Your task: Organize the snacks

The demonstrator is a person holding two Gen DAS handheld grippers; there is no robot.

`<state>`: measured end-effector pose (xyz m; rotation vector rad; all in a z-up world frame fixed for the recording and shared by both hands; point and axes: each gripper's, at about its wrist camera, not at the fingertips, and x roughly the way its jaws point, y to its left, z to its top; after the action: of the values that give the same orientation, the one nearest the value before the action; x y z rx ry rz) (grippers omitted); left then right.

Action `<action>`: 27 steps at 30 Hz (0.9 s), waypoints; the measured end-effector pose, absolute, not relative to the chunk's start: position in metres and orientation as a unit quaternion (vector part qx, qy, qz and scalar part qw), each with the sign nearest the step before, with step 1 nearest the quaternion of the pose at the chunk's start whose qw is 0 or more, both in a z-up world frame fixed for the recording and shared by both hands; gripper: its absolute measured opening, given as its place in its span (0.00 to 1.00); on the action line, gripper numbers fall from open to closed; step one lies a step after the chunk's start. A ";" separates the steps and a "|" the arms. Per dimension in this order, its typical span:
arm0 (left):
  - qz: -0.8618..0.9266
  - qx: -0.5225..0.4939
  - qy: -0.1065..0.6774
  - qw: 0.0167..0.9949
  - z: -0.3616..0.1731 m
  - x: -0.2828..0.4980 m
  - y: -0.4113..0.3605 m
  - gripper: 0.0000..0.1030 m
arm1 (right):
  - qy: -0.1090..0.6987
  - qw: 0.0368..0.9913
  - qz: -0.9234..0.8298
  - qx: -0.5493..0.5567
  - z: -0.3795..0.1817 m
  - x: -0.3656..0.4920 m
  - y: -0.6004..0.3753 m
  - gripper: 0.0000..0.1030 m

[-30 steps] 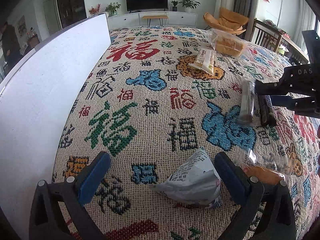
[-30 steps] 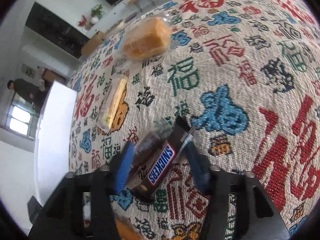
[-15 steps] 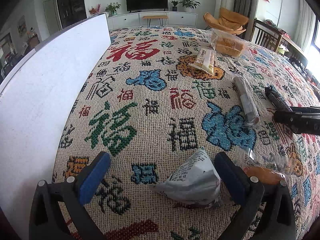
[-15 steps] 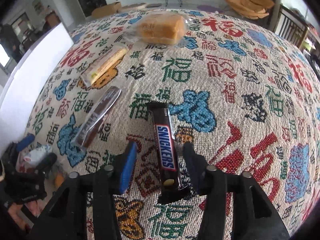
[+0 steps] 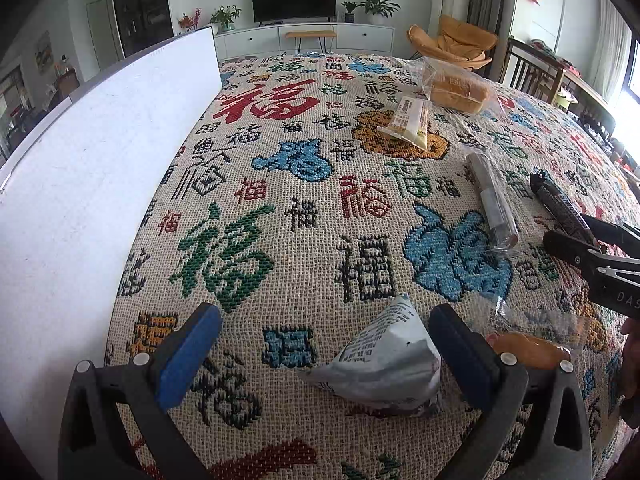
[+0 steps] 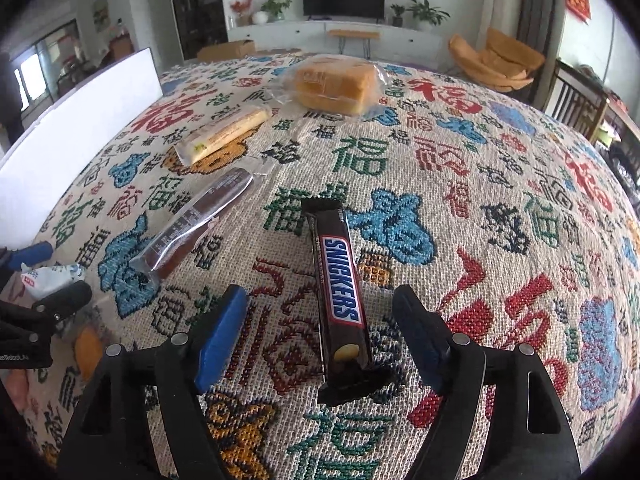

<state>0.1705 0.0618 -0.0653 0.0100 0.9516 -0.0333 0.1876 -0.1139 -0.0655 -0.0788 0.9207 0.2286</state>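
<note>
- Lying flat on the patterned tablecloth, the Snickers bar sits lengthwise between the fingers of the right gripper, its near end level with the blue pads and its far end pointing toward the far side of the table.
- The right gripper's fingers stand spread wide, with cloth showing on both sides of the bar; neither pad touches it and nothing is held.
- To the left of the Snickers bar lies a brown bar in a clear wrapper, angled so its far end leans right; the two are near each other but apart.
- Farther off and left, a long cream-coloured biscuit pack rests on an orange motif, and beyond it a bagged yellow cake sits near the far edge.
- The left gripper is also wide open, gripping nothing.
- A white-and-grey crinkled packet lies between its fingers, close against the right pad; whether it touches that pad cannot be told.
- Just right of that pad, an orange snack in a clear bag lies partly hidden behind the finger.
- A white board stands upright along the left edge of the table.
- In the left wrist view the right gripper's black fingers enter from the right edge, around the near end of the Snickers bar.
</note>
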 end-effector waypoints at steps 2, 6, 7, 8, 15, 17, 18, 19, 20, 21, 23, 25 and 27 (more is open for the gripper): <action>-0.016 0.005 0.458 0.889 -0.065 0.170 0.062 1.00 | 0.443 0.889 0.112 -0.036 -0.065 0.188 -0.114 0.77; -0.017 0.003 0.458 0.889 -0.065 0.170 0.062 1.00 | 0.442 0.889 0.113 -0.037 -0.065 0.188 -0.114 0.78; -0.019 0.001 0.458 0.889 -0.065 0.170 0.063 1.00 | 0.442 0.889 0.113 -0.037 -0.065 0.187 -0.114 0.78; -0.030 0.003 0.459 0.888 -0.064 0.169 0.064 1.00 | 0.442 0.889 0.113 -0.037 -0.066 0.187 -0.113 0.78; -0.072 -0.049 0.464 0.882 -0.056 0.149 0.092 1.00 | 0.442 0.889 0.113 -0.037 -0.066 0.187 -0.113 0.79; -0.070 -0.042 0.467 0.881 -0.056 0.147 0.087 0.99 | 0.443 0.889 0.114 -0.036 -0.066 0.188 -0.113 0.79; -0.070 -0.033 0.467 0.881 -0.057 0.147 0.084 0.98 | 0.442 0.889 0.114 -0.036 -0.066 0.188 -0.113 0.79; -0.070 -0.021 0.465 0.882 -0.057 0.146 0.078 0.97 | 0.442 0.889 0.114 -0.036 -0.065 0.188 -0.113 0.79; -0.069 -0.010 0.463 0.883 -0.058 0.146 0.072 0.96 | 0.442 0.889 0.114 -0.036 -0.065 0.188 -0.113 0.79; -0.068 0.000 0.460 0.885 -0.059 0.146 0.068 0.91 | 0.443 0.889 0.114 -0.036 -0.065 0.188 -0.113 0.79; -0.064 0.022 0.447 0.892 -0.058 0.144 0.061 0.66 | 0.442 0.889 0.114 -0.036 -0.066 0.187 -0.113 0.79; -0.070 0.019 0.441 0.895 -0.054 0.142 0.061 0.43 | 0.442 0.889 0.114 -0.036 -0.066 0.187 -0.113 0.79; -0.072 -0.011 0.442 0.894 -0.050 0.141 0.070 0.40 | 0.442 0.889 0.114 -0.036 -0.066 0.186 -0.113 0.79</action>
<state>0.1411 0.0697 -0.0499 -0.0222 0.9157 -0.1501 0.1864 -0.1127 -0.0664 -0.0755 0.9187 0.2360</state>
